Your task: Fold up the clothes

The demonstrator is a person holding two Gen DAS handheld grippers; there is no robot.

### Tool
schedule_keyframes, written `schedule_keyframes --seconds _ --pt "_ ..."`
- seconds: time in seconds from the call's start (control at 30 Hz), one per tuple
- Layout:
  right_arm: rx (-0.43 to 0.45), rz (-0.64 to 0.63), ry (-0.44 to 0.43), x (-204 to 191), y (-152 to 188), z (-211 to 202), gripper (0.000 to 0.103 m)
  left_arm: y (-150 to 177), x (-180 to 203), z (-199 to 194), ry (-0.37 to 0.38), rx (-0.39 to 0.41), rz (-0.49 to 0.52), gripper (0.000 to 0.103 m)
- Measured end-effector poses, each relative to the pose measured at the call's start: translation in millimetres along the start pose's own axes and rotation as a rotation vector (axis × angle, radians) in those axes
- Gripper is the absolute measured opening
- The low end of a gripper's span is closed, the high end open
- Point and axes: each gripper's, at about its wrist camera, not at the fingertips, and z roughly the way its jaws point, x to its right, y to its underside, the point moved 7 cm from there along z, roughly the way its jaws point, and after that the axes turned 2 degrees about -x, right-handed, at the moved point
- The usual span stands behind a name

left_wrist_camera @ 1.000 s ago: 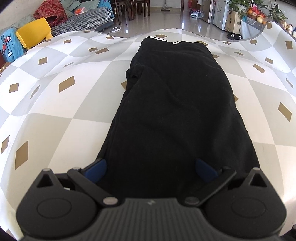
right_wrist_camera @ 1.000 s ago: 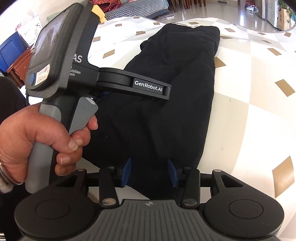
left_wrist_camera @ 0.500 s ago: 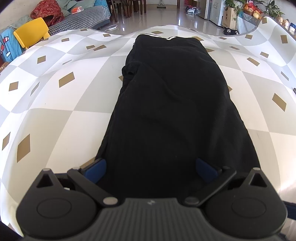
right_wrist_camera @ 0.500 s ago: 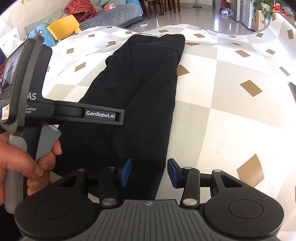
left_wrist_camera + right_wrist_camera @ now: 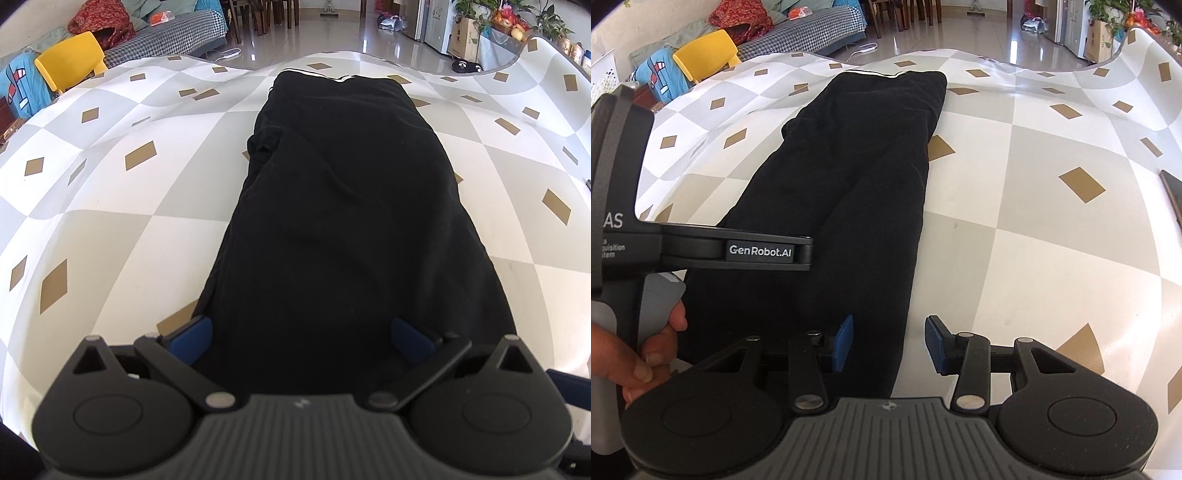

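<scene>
A long black garment lies flat along the checkered table, its white-striped end at the far side; it also shows in the right wrist view. My left gripper is open, its blue pads wide apart over the garment's near end. My right gripper is open over the garment's near right edge, holding nothing. The left gripper's body and the hand on it show at the left of the right wrist view.
The table has a white and grey checkered cloth with brown diamonds. A dark flat object lies at the table's right edge. Beyond the far edge are a yellow chair, a sofa and a tiled floor.
Both grippers have pulled back toward the near end of the garment. The right gripper has shifted right, to the garment's right edge. Both stayed open.
</scene>
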Motion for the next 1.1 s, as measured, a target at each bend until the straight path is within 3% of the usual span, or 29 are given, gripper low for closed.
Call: schedule_keyframes --seconds 0.63,1.1 --pt "-0.03 -0.095 0.0 13.1 -28.9 12.9 0.041 -7.9 -0.3 -5.2 -0.007 0.028 -0.029 0.103" --pt "-0.03 -0.079 -0.03 19.3 -49.1 23.5 0.041 -7.7 1.3 4.7 -0.026 0.01 -0.031 0.103"
